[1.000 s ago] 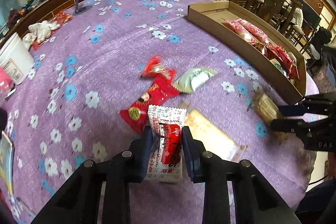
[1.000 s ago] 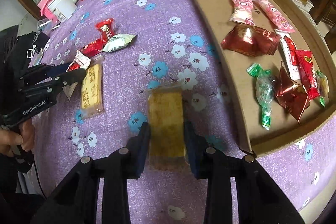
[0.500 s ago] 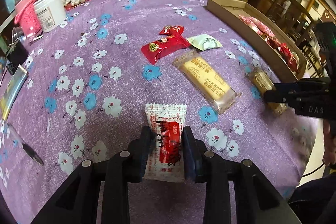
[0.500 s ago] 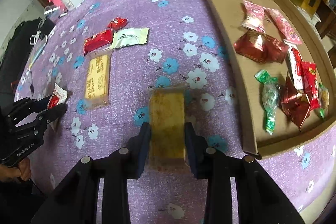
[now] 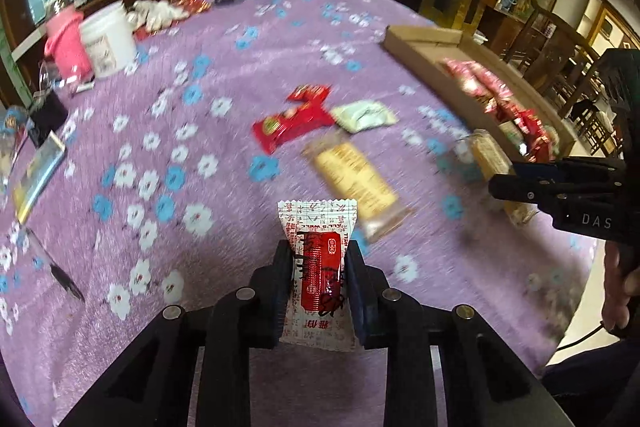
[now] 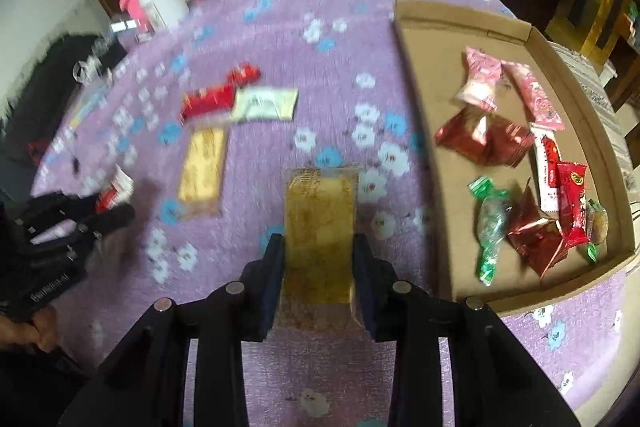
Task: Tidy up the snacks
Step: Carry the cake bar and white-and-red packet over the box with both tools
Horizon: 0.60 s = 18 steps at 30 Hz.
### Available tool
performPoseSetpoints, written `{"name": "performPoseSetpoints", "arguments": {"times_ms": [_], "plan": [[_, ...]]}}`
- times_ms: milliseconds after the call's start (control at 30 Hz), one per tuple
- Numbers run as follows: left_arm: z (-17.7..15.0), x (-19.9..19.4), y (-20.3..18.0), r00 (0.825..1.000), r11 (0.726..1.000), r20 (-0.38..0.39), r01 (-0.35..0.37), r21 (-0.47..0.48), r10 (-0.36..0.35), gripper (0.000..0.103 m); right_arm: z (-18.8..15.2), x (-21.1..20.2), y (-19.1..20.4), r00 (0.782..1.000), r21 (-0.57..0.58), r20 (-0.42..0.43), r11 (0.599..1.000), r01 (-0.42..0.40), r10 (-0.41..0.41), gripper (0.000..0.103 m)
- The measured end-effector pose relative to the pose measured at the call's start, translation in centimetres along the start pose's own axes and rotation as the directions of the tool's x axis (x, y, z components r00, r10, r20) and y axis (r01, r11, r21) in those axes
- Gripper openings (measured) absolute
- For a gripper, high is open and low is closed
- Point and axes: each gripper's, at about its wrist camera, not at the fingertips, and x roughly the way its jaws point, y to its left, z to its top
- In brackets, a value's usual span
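The white-and-red sachet (image 5: 318, 267) sits upright between the pads of the left hand-held gripper (image 5: 316, 263), lifted off the purple flowered cloth (image 5: 168, 131) that covers the counter; the jaws are closing on it and press its sides. In the right wrist view the same gripper (image 6: 108, 215) shows at the left edge with the sachet's red and white end poking out.

The right hand-held gripper (image 6: 316, 255) is narrowed onto a yellow cake bar (image 6: 318, 227) in clear wrap, which stands lengthwise between its pads. From the left wrist view this gripper (image 5: 520, 183) reaches in from the right with the bar (image 5: 490, 157) at its tips.

On the cloth lie a second yellow bar (image 6: 202, 167), a long red packet (image 6: 208, 101), a smaller red one (image 6: 244, 75) beyond it and a pale green packet (image 6: 266, 103) touching the long red one.

To the right is a shallow cardboard tray (image 6: 424, 75) with pink, dark red, bright red and green wrapped snacks piled toward its near right corner.

At the far left of the counter stand a white tub (image 5: 108, 45) and a pink container (image 5: 66, 45) side by side.
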Motion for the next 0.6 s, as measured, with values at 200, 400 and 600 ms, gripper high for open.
{"name": "performPoseSetpoints", "arguments": {"times_ms": [200,400,600], "plan": [[2.0,-1.0,-3.2,0.999,0.998,0.029,0.017,0.062,-0.018,0.026,-0.4,-2.0,-1.6,0.999,0.03,0.035,0.999,-0.04,0.039,0.032],[4.1,-1.0,-6.6,0.998,0.991,0.036,0.05,0.126,-0.054,0.026,-0.8,-3.8,-4.4,0.996,0.089,0.074,0.995,-0.047,0.04,0.032],[6.2,-0.9,-10.1,0.995,0.977,0.037,0.08,0.197,-0.09,0.026,-1.2,-5.6,-7.6,0.993,0.169,0.116,0.984,-0.053,0.034,0.032]]}}
